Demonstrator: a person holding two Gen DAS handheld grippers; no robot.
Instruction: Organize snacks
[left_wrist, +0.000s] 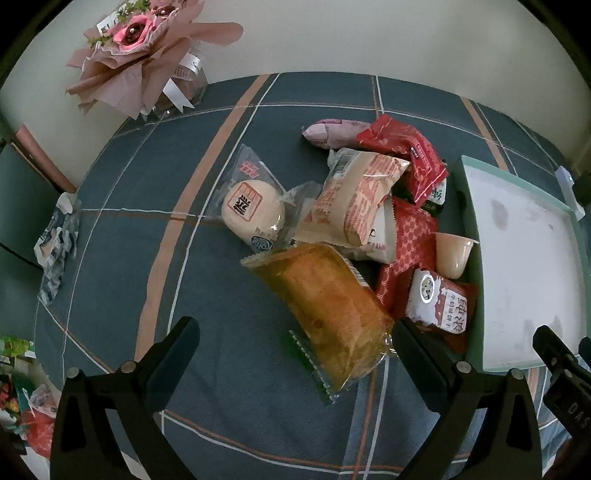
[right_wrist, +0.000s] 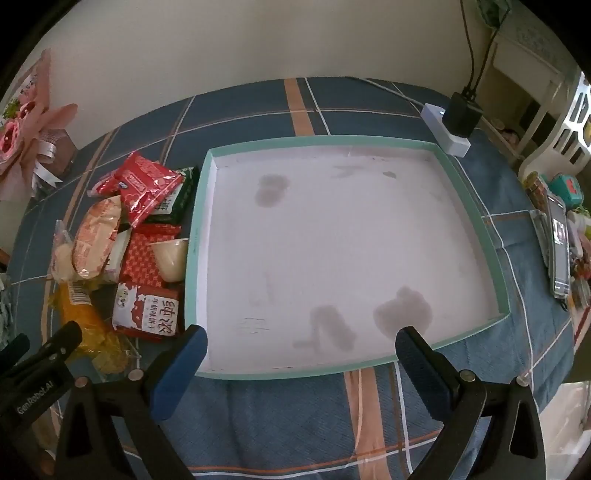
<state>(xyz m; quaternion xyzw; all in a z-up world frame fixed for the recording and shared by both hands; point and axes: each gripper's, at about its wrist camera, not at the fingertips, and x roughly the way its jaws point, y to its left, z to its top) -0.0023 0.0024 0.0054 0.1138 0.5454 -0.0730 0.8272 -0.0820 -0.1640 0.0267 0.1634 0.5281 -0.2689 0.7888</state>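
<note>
Hidden or unclear: The snack pile (left_wrist: 373, 221) overlapped heavily, so lower packets showed only in part; a dark green packet (right_wrist: 181, 195) peeked out under the red packet (left_wrist: 410, 158). Print on most wrappers was too small to read. The left edge of the left wrist view cut off a blue-and-white wrapper (left_wrist: 55, 240).

Left gripper: The left gripper (left_wrist: 295, 339) stood wide open, holding nothing, its fingers either side of the near end of the wrapped yellow cake (left_wrist: 325, 306); whether the right finger touched the wrapper could not be told.

Right gripper: The right gripper (right_wrist: 301, 345) was also spread open and empty, over the near rim of the tray (right_wrist: 476, 206).

Tray: Shallow, teal-walled, with a white stained floor holding no snacks; it sat right of the pile, its left wall just beside the pudding cup (right_wrist: 170, 254) and the milk-candy packet (right_wrist: 147, 310).

Open room: Bare plaid tablecloth (left_wrist: 147, 184) lay left of and nearer than the pile. Right of the tray, a phone (right_wrist: 557, 247) and clutter sat at the table edge; a white power strip (right_wrist: 448, 129) lay at the tray's far right corner.

Cake axis: Its long axis ran from far-left to near-right.

Other snacks: A round white bun (left_wrist: 253, 214) in clear wrap lay at the pile's left; a pink packet (left_wrist: 332, 133) lay farthest.

Far left: A pink bouquet (left_wrist: 140, 55) stood by the wall.
</note>
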